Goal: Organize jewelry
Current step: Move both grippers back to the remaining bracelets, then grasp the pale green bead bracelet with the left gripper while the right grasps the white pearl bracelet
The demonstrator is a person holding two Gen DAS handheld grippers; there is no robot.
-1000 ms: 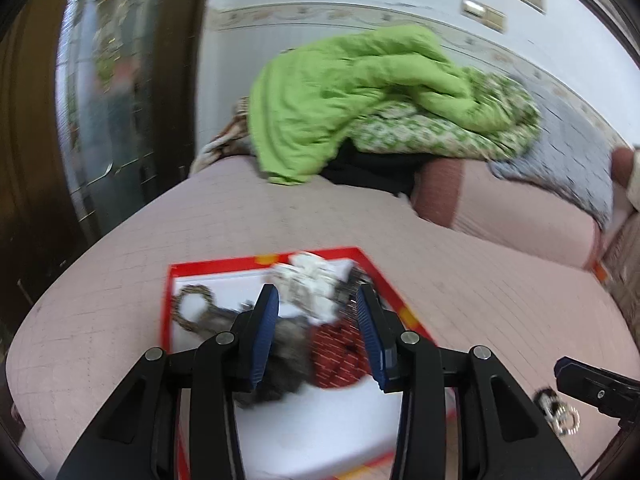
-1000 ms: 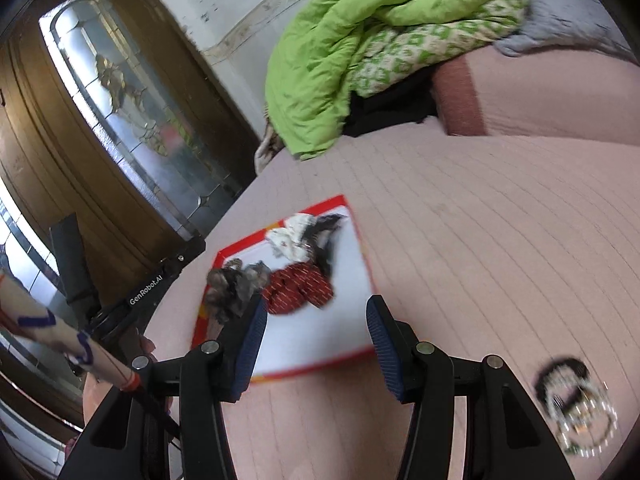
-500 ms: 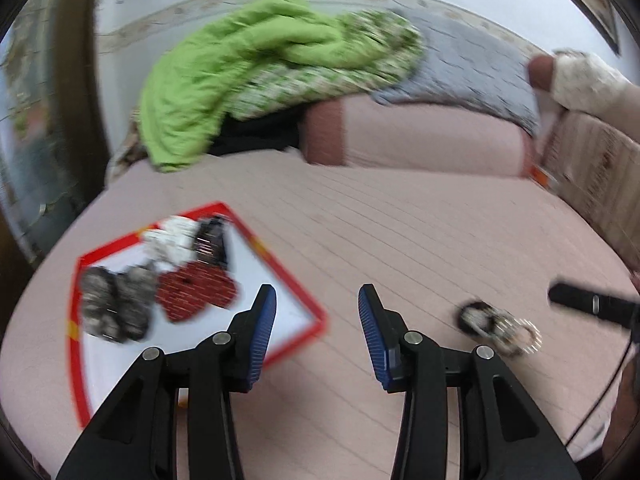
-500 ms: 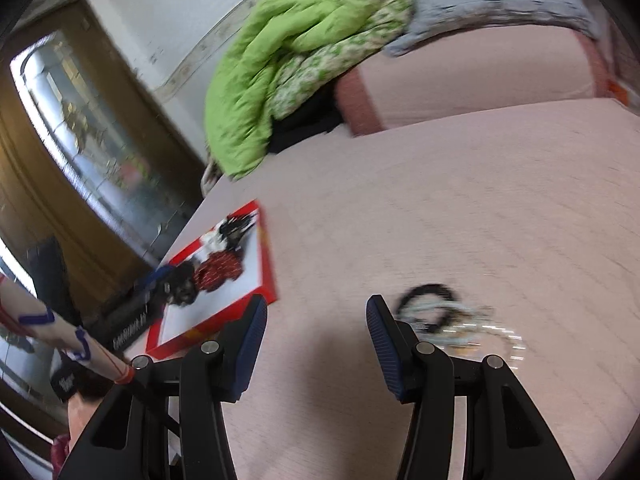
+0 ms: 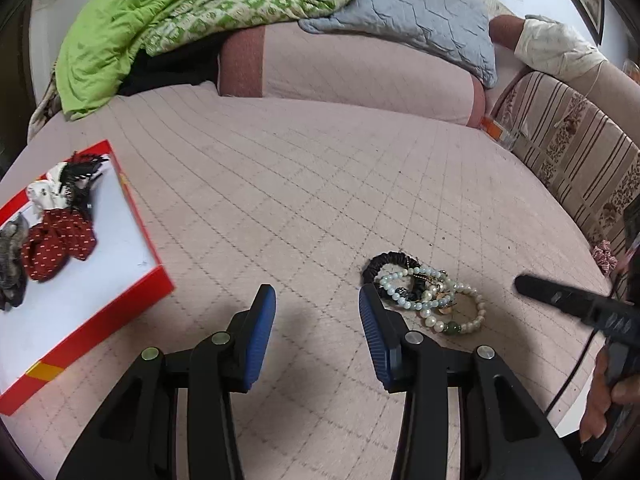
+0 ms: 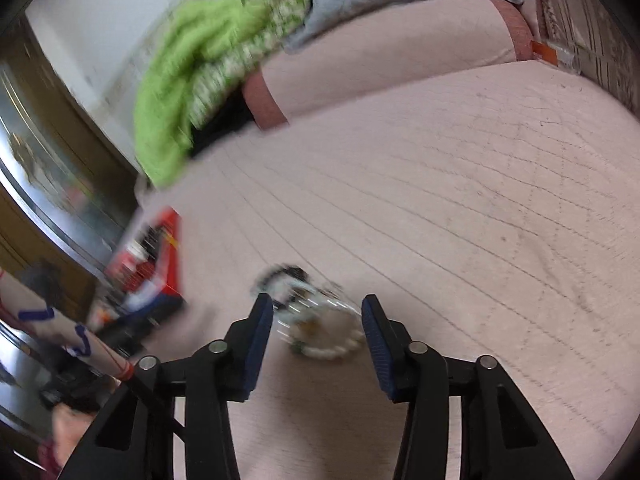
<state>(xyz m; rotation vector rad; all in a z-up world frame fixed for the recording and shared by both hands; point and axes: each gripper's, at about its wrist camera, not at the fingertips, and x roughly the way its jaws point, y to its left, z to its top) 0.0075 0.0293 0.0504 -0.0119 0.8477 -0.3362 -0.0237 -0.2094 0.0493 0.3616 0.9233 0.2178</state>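
A pink quilted bed [image 5: 320,184] lies under both grippers. The red-rimmed tray [image 5: 132,216] sits left of the left gripper [image 5: 317,312], jaws apart, empty. The bracelet pile [image 6: 316,320] lies between the right gripper [image 6: 317,320]'s just-narrowing, untouching jaws.

Both wrist views angled down over the bed, sharing the bracelet pile [image 5: 426,298]

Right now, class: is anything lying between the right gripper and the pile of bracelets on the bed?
Nothing visible. The right gripper has the bracelets framed between its open fingers, with only bare bedcover around them. The red box sits well aside.
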